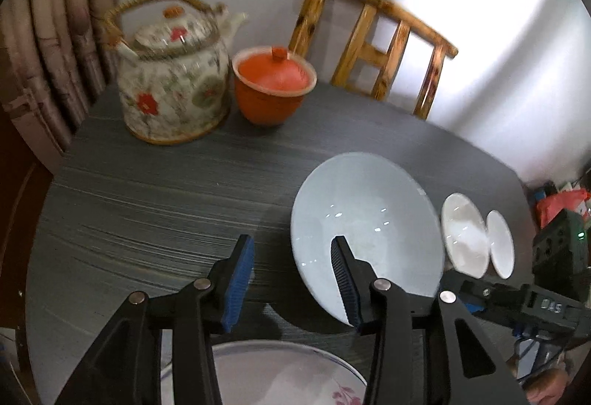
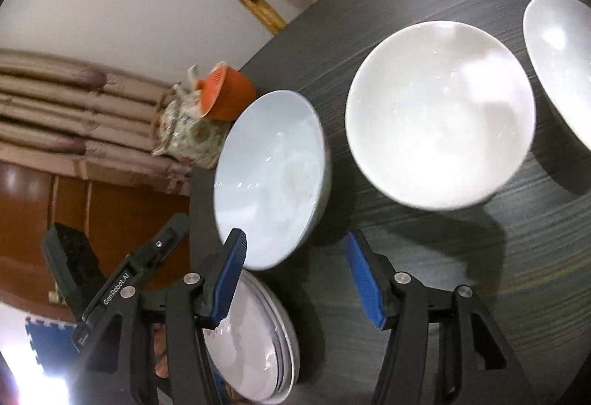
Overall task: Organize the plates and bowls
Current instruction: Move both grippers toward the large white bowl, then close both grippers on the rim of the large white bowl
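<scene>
Pale-blue bowl (image 1: 365, 220) beside left gripper (image 1: 291, 279)

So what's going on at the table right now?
A person is sorting dishes with two handheld grippers. Both the left gripper and the right gripper are open and hold nothing. The pale blue bowl sits on the dark table, beside two white bowls, with a stack of plates nearest the person.
</scene>
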Demonstrator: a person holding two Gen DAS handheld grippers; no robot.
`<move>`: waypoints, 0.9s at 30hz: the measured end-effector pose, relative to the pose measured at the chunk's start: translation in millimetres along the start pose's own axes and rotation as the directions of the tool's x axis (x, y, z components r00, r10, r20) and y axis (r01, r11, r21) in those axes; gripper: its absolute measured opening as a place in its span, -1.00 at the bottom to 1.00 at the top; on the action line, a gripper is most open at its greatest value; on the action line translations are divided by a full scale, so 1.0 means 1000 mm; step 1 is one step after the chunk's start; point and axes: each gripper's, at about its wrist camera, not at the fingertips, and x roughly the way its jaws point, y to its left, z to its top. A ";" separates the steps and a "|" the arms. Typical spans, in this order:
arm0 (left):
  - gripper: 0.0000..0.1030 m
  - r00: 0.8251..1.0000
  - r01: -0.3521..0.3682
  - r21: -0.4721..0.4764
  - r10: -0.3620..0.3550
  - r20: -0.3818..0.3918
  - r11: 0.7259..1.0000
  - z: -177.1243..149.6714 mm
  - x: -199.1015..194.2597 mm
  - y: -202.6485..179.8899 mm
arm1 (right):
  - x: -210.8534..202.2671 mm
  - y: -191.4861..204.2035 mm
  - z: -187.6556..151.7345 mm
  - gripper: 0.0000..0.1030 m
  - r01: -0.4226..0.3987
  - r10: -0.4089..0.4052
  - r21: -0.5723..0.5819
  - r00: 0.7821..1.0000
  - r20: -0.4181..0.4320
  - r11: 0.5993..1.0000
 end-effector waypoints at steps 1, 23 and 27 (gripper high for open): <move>-0.14 1.000 0.000 0.005 0.000 -0.013 1.000 0.001 0.006 0.000 | 0.004 -0.001 0.002 0.06 0.008 -0.008 0.003 1.000 -0.006 1.000; -0.78 1.000 0.005 0.183 -0.006 0.004 0.983 -0.050 -0.034 -0.084 | -0.006 0.008 -0.013 -0.64 0.109 -0.119 -0.223 0.992 -0.030 0.969; -0.75 0.999 0.033 0.214 -0.033 -0.004 0.976 -0.090 -0.047 -0.123 | -0.053 -0.009 -0.039 -0.64 0.088 -0.096 -0.238 0.995 -0.022 0.967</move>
